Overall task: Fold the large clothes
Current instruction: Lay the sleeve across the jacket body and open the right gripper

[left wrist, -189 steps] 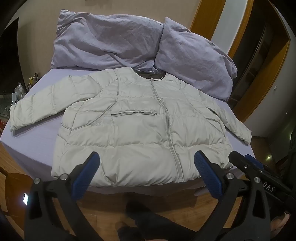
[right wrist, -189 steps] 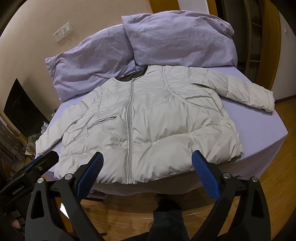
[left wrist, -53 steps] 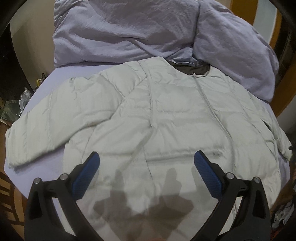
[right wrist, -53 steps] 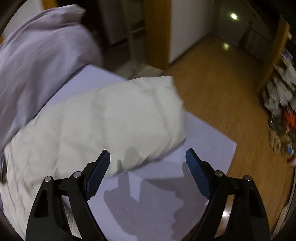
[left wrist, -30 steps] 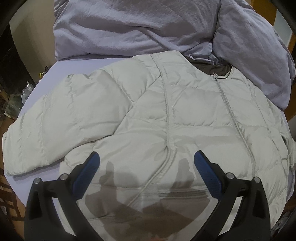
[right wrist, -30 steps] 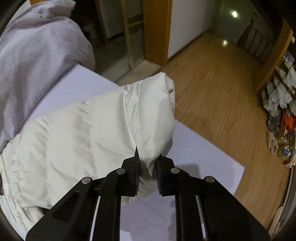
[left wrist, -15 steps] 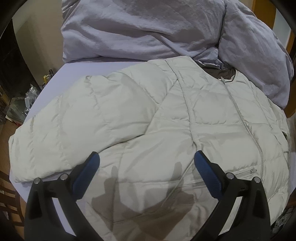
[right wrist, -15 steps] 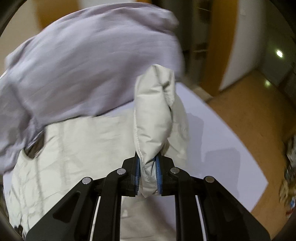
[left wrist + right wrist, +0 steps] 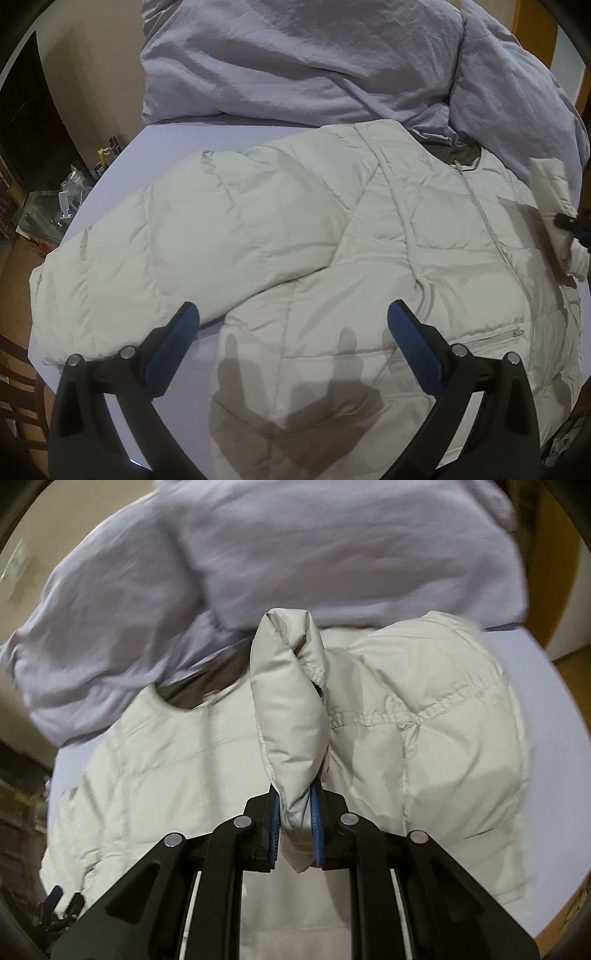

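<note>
A pale grey-white puffer jacket (image 9: 332, 236) lies front up on the lilac bed, zipper closed. Its left sleeve (image 9: 122, 258) stretches out flat toward the bed's left edge. My left gripper (image 9: 291, 332) is open and empty, hovering above the jacket's lower left body. My right gripper (image 9: 293, 827) is shut on the cuff of the right sleeve (image 9: 288, 709) and holds it lifted over the jacket's body (image 9: 177, 775). The lifted cuff and right gripper tip also show at the right edge of the left wrist view (image 9: 554, 199).
Two lilac pillows (image 9: 295, 62) lie against the wall behind the jacket's collar. The lilac sheet (image 9: 122, 166) shows bare at the left; a cluttered dark stand (image 9: 55, 199) sits beyond it. Wooden floor (image 9: 569, 661) lies past the bed's right edge.
My right gripper closed on the right sleeve cuff and swung it up and inward over the jacket. My left gripper drifted slightly left over the jacket, staying open.
</note>
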A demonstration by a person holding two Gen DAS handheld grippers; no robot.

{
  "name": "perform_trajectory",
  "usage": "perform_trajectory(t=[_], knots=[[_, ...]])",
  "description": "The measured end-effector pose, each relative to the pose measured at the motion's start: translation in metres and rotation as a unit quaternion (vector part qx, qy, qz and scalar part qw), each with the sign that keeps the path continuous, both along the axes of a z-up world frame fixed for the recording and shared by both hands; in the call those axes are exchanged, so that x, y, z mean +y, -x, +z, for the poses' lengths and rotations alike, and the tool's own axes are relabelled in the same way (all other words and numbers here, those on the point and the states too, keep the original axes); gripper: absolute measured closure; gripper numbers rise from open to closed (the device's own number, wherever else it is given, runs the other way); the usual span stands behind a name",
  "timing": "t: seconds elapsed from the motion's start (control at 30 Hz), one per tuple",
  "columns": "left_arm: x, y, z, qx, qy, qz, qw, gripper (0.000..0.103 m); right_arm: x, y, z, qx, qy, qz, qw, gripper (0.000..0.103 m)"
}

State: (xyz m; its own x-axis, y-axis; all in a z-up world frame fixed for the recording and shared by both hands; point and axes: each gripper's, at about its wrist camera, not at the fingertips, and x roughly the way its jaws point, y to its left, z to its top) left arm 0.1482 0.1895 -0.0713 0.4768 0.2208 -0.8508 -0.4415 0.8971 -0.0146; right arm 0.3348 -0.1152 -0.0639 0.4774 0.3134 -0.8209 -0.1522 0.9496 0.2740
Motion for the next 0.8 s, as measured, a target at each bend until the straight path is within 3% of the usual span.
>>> perform_trajectory(t=[0.13, 0.33, 0.43, 0.47, 0.57, 0.67, 0.8], knots=[[0.014, 0.004, 0.0, 0.001, 0.003, 0.009, 1.0, 0.002, 0.056, 0.005, -0.011, 0.02, -0.025, 0.046, 0.998, 0.088], [0.03, 0.009, 0.004, -0.004, 0.004, 0.019, 0.9998, 0.002, 0.115, 0.013, -0.038, 0.032, 0.026, 0.08, 0.996, 0.087], [0.039, 0.012, 0.005, -0.006, 0.003, 0.022, 0.9997, 0.002, 0.123, 0.016, -0.038, 0.024, 0.043, 0.098, 0.994, 0.077], [0.043, 0.013, 0.005, -0.007, 0.001, 0.025, 0.9997, 0.002, 0.123, 0.016, -0.034, 0.02, 0.042, 0.106, 0.993, 0.069], [0.056, 0.015, 0.007, -0.01, -0.002, 0.035, 0.9993, 0.002, 0.117, 0.011, -0.019, 0.003, 0.024, 0.101, 0.995, 0.059], [0.066, 0.017, 0.008, -0.011, -0.006, 0.046, 0.9989, 0.002, 0.102, -0.001, -0.007, -0.019, 0.017, 0.066, 0.997, 0.059], [0.082, 0.021, 0.01, -0.01, -0.013, 0.064, 0.9978, 0.002, 0.1, -0.017, -0.016, -0.011, 0.051, 0.041, 0.998, 0.059]])
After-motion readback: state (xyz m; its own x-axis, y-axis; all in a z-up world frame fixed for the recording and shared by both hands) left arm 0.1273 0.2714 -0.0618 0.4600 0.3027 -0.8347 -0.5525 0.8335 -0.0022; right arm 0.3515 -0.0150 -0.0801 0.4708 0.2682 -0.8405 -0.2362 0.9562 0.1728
